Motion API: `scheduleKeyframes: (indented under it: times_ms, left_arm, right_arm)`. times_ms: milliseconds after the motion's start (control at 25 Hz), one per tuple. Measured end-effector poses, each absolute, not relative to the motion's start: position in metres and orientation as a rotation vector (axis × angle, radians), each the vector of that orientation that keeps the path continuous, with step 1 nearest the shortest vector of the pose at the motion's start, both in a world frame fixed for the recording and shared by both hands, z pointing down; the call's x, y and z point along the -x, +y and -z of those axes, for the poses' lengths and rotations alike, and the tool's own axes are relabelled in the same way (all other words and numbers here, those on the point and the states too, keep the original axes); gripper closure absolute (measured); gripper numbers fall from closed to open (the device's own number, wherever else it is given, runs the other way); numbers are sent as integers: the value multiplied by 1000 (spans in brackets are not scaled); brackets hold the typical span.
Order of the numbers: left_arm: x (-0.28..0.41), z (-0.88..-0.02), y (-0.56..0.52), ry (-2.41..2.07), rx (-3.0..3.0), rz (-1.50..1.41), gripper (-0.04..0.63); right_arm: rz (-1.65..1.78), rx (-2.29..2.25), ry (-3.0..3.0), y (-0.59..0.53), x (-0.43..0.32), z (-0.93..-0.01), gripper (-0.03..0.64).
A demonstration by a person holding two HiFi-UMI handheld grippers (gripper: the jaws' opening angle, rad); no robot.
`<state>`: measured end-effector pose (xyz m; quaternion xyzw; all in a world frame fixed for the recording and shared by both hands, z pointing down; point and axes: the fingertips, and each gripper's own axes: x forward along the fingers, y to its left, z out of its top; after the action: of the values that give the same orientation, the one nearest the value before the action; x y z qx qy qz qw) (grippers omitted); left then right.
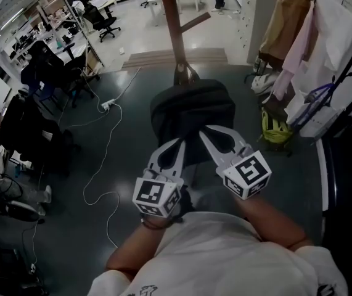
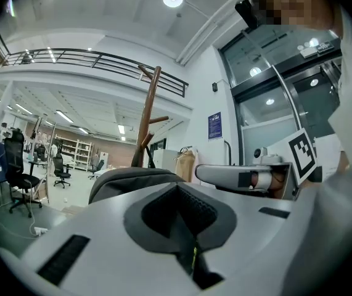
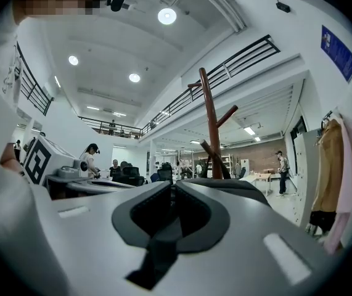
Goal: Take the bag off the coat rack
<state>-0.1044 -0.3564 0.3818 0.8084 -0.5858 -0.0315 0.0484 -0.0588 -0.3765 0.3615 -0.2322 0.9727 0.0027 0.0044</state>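
Note:
A black backpack (image 1: 191, 106) hangs against the brown wooden coat rack (image 1: 172, 23), its top handle next to the pole. Both grippers are at the bag's near, lower side. My left gripper (image 1: 177, 145) has its jaws together, with dark bag fabric or a strap pinched between them. My right gripper (image 1: 208, 134) is likewise shut, and a dark strap runs out of its jaws. In the left gripper view the bag's rounded top (image 2: 126, 180) shows just past the jaws, with the rack (image 2: 148, 116) behind. The right gripper view shows the bag (image 3: 237, 187) and the rack (image 3: 211, 128) too.
Coats (image 1: 293, 29) hang on a rail at the right, above a yellow-green bag (image 1: 276, 131) and a white bag (image 1: 317, 113). A white cable with a power strip (image 1: 108, 105) snakes over the grey floor at the left. Office chairs (image 1: 102, 17) and desks stand beyond.

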Motion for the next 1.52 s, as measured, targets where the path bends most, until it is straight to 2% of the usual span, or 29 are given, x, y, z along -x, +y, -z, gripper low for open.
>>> scheduleKeyframes:
  times_ms: [720, 1520]
  left_arm:
    - [167, -338, -471, -1681, -2580, 90, 594]
    - [186, -323, -520, -1428, -2679, 98, 594]
  right_arm:
    - [-159, 867, 3090, -515, 120, -316, 574]
    - [-60, 997, 3223, -590, 148, -335, 540]
